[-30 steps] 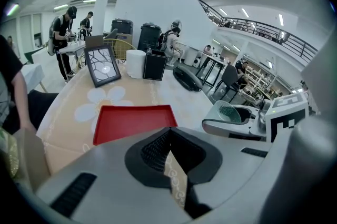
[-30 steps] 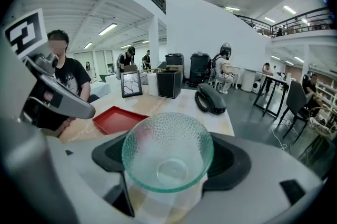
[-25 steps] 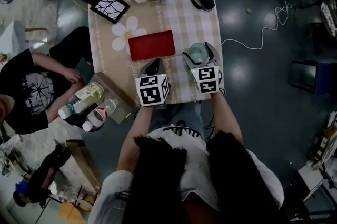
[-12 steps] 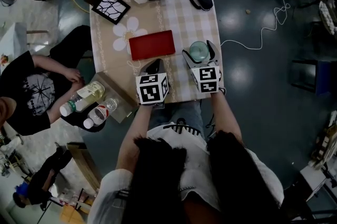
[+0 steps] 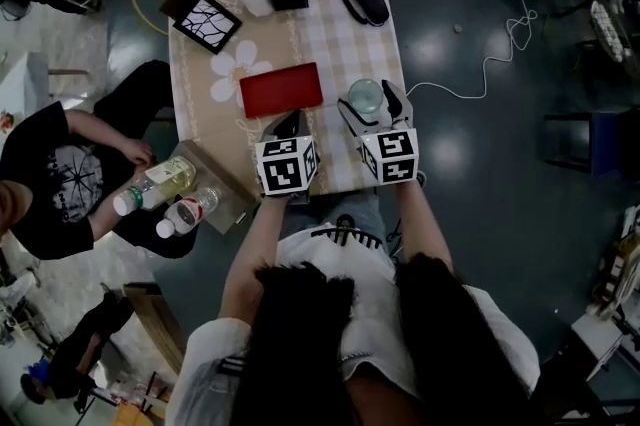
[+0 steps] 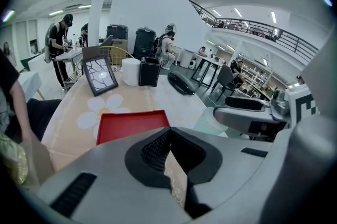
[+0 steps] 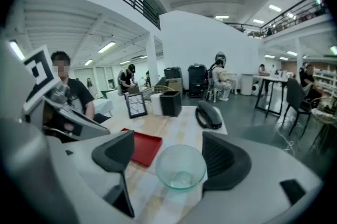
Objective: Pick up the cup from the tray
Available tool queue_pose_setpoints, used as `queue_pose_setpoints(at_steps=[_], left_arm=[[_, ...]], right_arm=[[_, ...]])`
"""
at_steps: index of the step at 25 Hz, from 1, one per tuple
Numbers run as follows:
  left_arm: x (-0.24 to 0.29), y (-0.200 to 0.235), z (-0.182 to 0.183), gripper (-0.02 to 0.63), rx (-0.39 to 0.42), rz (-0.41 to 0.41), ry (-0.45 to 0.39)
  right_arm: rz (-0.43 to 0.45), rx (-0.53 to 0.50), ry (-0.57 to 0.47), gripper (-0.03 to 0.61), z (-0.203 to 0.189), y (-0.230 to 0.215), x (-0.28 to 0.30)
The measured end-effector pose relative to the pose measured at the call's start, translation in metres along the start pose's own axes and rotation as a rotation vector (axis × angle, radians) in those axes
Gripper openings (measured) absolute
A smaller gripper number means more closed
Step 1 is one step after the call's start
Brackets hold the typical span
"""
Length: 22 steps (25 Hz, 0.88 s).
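Two tongs sit by the red tray (image 5: 282,89): the right tongs (image 7: 166,149) stand wide apart around the clear cup (image 7: 180,166), not clamping it; the cup stands upright on the surface (image 5: 330,24) just right of the tray; the left tongs (image 6: 168,139) are pressed together, empty, at the tray's near edge
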<state>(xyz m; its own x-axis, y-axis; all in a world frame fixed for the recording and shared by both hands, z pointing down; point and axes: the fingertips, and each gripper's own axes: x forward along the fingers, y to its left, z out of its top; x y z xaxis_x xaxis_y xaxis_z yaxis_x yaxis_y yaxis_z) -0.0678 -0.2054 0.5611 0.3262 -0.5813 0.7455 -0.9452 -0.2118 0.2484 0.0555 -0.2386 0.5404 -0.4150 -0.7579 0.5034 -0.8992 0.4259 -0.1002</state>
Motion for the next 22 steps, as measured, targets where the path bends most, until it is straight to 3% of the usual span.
queue_pose_setpoints(at_steps=[3,5,9,12,14,17,22], left_arm=[[-0.003,-0.007,0.005,0.005,0.001,-0.010,-0.019],[-0.006,-0.013,0.008,0.005,0.001,-0.015,-0.034],[-0.012,-0.019,0.012,0.005,-0.006,-0.013,-0.059],[-0.018,-0.022,0.012,0.005,-0.018,-0.005,-0.077],[-0.021,-0.023,0.010,0.005,-0.022,0.002,-0.081],[-0.026,-0.024,0.007,0.005,-0.030,0.012,-0.087],[-0.031,-0.023,-0.009,0.005,-0.061,0.028,-0.072]], right_arm=[[0.089,-0.004,0.020,0.382,0.007,0.018,-0.010],[0.076,-0.011,-0.006,0.267,0.019,0.022,-0.019],[0.081,-0.034,-0.019,0.182,0.029,0.034,-0.027],[0.077,-0.039,-0.012,0.056,0.028,0.041,-0.030],[0.099,-0.025,0.010,0.009,0.022,0.048,-0.032],[0.148,-0.003,0.058,0.008,0.007,0.060,-0.033],[0.129,0.034,0.137,0.006,-0.017,0.062,-0.032]])
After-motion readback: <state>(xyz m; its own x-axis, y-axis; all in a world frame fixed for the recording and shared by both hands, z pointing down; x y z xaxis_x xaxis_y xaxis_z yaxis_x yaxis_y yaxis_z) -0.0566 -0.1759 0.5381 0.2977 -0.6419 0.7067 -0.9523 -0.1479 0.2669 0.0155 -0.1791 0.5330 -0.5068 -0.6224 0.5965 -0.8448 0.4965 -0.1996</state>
